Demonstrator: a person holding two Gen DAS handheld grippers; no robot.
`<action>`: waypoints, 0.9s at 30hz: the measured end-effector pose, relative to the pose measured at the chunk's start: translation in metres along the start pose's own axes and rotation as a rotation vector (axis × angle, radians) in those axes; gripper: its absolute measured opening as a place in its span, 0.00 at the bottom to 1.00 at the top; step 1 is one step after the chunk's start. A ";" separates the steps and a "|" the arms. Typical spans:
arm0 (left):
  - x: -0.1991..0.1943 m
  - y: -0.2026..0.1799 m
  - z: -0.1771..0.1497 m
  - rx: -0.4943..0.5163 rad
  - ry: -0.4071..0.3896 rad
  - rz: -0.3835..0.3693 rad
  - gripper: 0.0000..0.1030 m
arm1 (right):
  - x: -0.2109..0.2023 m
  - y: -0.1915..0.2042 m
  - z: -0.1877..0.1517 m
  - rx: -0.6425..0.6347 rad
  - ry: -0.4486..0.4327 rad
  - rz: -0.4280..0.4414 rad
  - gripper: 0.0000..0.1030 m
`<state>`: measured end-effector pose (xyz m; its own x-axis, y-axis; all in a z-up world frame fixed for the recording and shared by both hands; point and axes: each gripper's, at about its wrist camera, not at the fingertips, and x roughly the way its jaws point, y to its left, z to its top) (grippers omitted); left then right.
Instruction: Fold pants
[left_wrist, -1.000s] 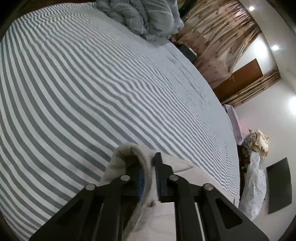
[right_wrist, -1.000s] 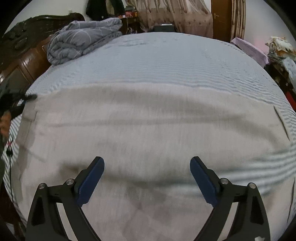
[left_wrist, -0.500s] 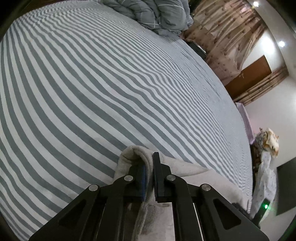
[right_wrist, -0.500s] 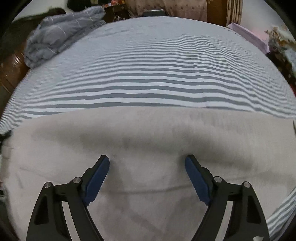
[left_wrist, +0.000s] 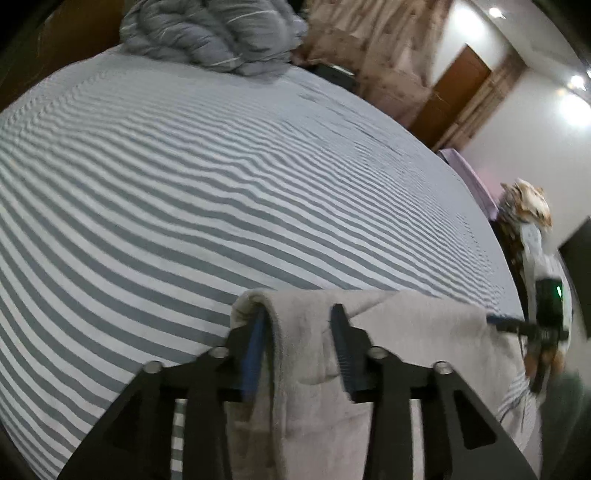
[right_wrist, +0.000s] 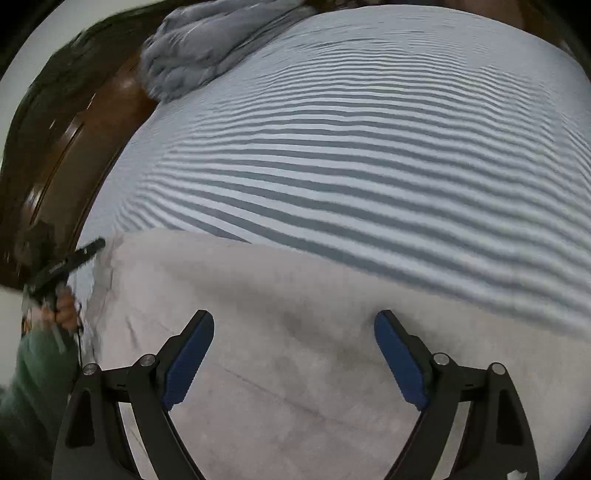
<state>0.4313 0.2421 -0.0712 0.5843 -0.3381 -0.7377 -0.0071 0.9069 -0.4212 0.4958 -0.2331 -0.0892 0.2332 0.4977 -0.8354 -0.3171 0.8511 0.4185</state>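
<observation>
Striped bed sheet (left_wrist: 184, 192) fills both views. Beige pants (right_wrist: 295, 332) lie flat at lower frame. Left gripper (left_wrist: 299, 347): jaws opening, waistband fold between them, unpinched. Right gripper (right_wrist: 293, 354): jaws spread wide above fabric, grasping nothing.

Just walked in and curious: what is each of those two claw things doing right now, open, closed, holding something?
Left gripper: jaws opening, pants edge between them, no longer pinched.
Right gripper: open wide above the pants, holding nothing.
</observation>
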 end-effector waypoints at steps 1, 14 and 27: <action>-0.003 0.003 0.001 0.012 -0.009 -0.011 0.45 | 0.003 -0.005 0.007 -0.027 0.024 0.025 0.84; 0.037 0.030 0.000 0.011 0.070 -0.138 0.60 | 0.026 -0.039 0.045 -0.213 0.213 0.088 0.74; 0.044 0.002 -0.006 0.163 0.009 -0.092 0.47 | 0.023 -0.026 0.021 -0.309 0.165 0.204 0.23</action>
<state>0.4523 0.2274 -0.1078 0.5696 -0.4228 -0.7049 0.1780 0.9007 -0.3964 0.5287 -0.2403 -0.1113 -0.0058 0.5964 -0.8027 -0.6085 0.6349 0.4761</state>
